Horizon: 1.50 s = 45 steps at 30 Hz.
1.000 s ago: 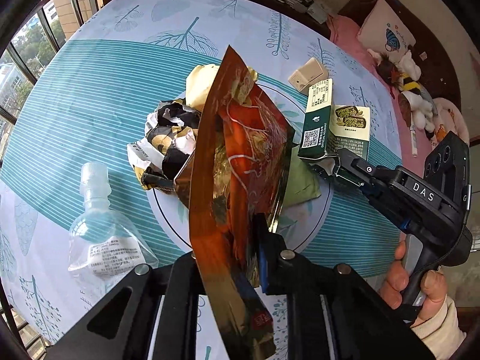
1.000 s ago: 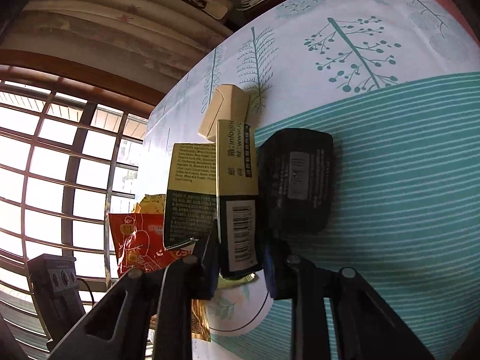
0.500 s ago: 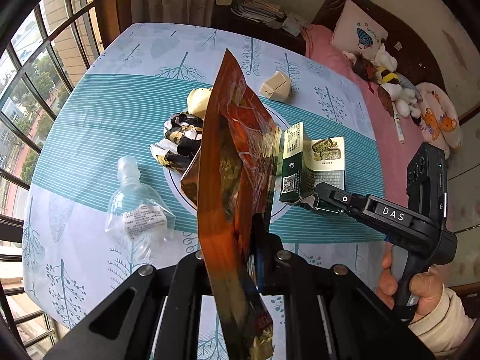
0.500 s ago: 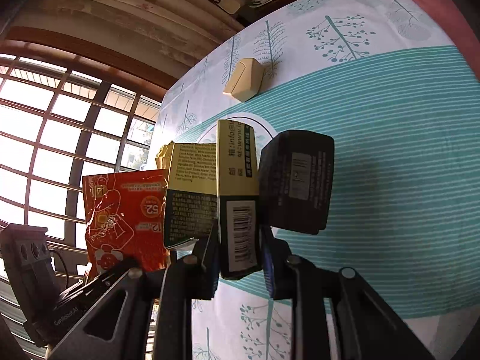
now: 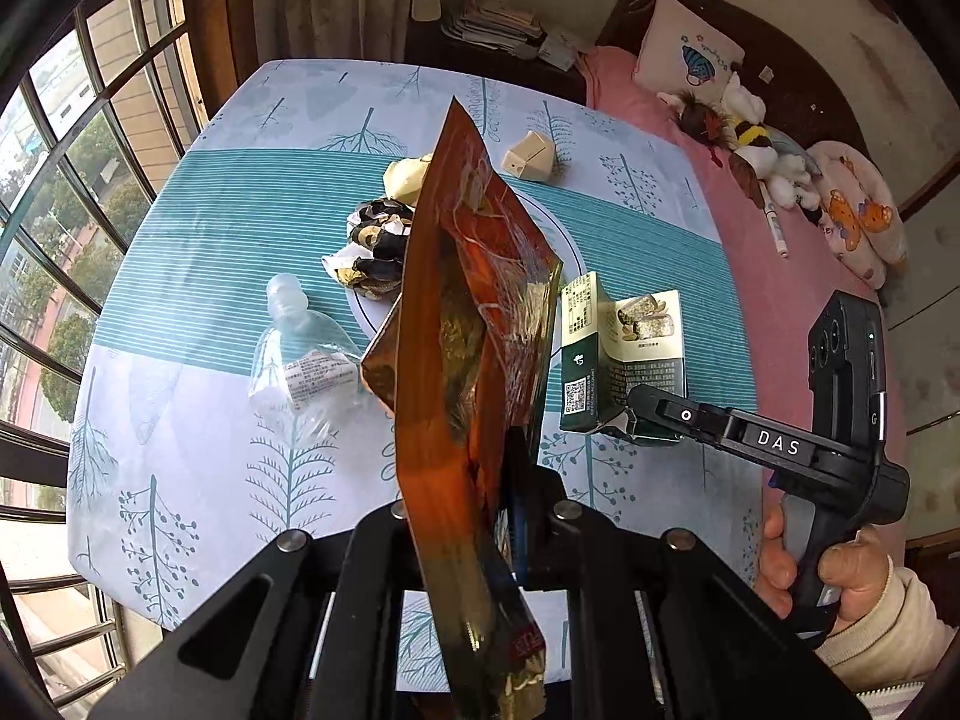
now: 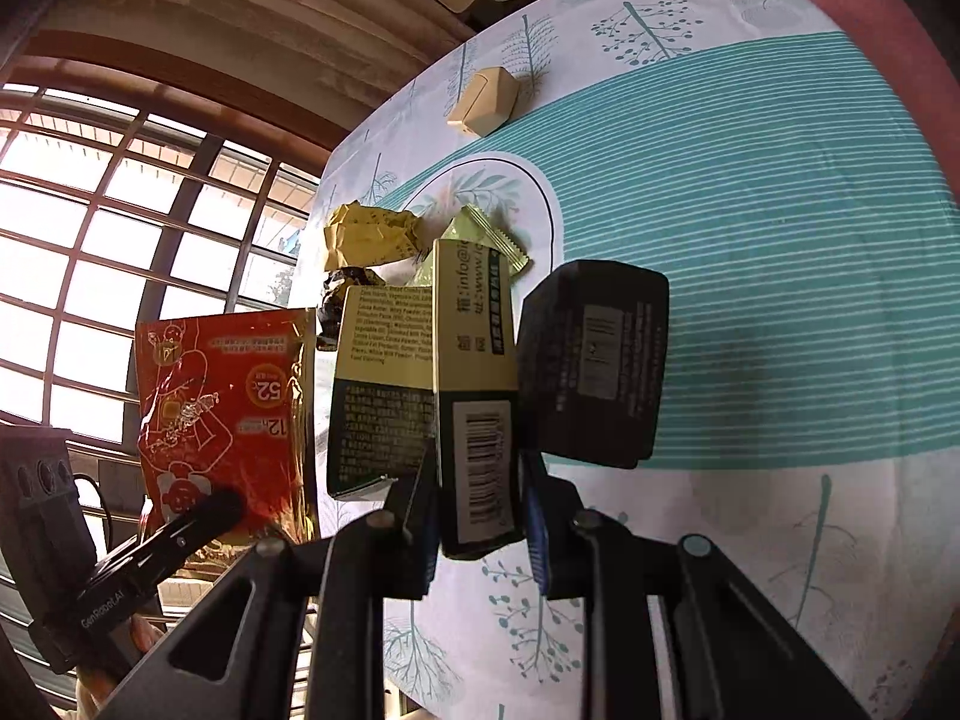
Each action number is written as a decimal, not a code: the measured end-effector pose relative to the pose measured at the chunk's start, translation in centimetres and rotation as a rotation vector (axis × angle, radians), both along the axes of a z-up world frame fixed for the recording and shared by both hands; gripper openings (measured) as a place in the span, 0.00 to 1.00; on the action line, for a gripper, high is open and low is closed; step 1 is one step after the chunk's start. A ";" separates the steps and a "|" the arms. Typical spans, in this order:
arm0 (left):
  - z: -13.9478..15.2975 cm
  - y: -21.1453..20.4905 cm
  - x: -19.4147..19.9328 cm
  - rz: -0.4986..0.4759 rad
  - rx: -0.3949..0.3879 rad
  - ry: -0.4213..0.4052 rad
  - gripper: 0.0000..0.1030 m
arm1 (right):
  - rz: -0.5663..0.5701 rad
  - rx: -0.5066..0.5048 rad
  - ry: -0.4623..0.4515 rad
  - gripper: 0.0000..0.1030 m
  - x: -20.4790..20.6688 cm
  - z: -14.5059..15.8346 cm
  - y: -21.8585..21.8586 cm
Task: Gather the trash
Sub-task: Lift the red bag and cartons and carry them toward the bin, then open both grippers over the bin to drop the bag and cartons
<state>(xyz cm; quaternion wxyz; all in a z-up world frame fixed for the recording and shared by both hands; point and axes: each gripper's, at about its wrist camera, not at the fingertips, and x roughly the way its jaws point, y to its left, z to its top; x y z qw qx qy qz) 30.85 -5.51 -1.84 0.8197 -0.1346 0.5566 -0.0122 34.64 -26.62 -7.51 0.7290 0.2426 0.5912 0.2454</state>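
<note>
Left wrist: left gripper [image 5: 510, 516] clamps foil pouch [image 5: 474, 324]; right gripper [image 6: 480, 516] grips carton [image 6: 474, 384].

right gripper [image 5: 630, 414] body: white letters "DAS", and a "G" on its handle
left gripper [image 6: 222, 507] body: "GenRobot.AI"
red snack pouch [image 6: 222, 408]: "52" and "12", seen mirrored
green carton [image 6: 474, 372]: "info@", a barcode; a QR code in the left wrist view

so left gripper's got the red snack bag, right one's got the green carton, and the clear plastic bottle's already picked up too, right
Not the bottle. The left wrist view shows the clear plastic bottle lying on the tablecloth. The left gripper holds the red snack bag; the right gripper holds the green carton.
</note>
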 end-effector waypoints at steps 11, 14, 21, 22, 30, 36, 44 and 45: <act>3.3 4.2 -8.7 -0.110 0.005 -0.088 0.09 | -0.046 -0.017 -0.090 0.22 -9.4 4.6 3.5; 3.8 6.1 -11.8 -0.142 -0.004 -0.108 0.09 | -0.082 -0.022 -0.116 0.22 -13.2 5.8 5.0; 3.2 9.8 -19.7 -0.226 -0.029 -0.117 0.09 | -0.137 -0.056 -0.117 0.22 -22.1 6.5 8.9; 2.9 10.0 -20.6 -0.237 -0.034 -0.109 0.09 | -0.142 -0.060 -0.114 0.22 -23.2 6.4 9.3; 0.6 10.6 -26.0 -0.295 -0.085 -0.036 0.09 | -0.188 -0.107 -0.054 0.22 -29.5 5.3 9.9; -3.1 8.0 -27.7 -0.311 -0.079 0.040 0.09 | -0.185 -0.158 0.013 0.22 -32.5 2.1 9.4; -12.9 5.8 -29.5 -0.308 -0.002 0.193 0.10 | -0.140 -0.252 0.123 0.22 -35.1 -7.8 9.9; -14.4 5.4 -29.5 -0.304 0.006 0.206 0.10 | -0.131 -0.269 0.135 0.22 -35.3 -9.4 10.0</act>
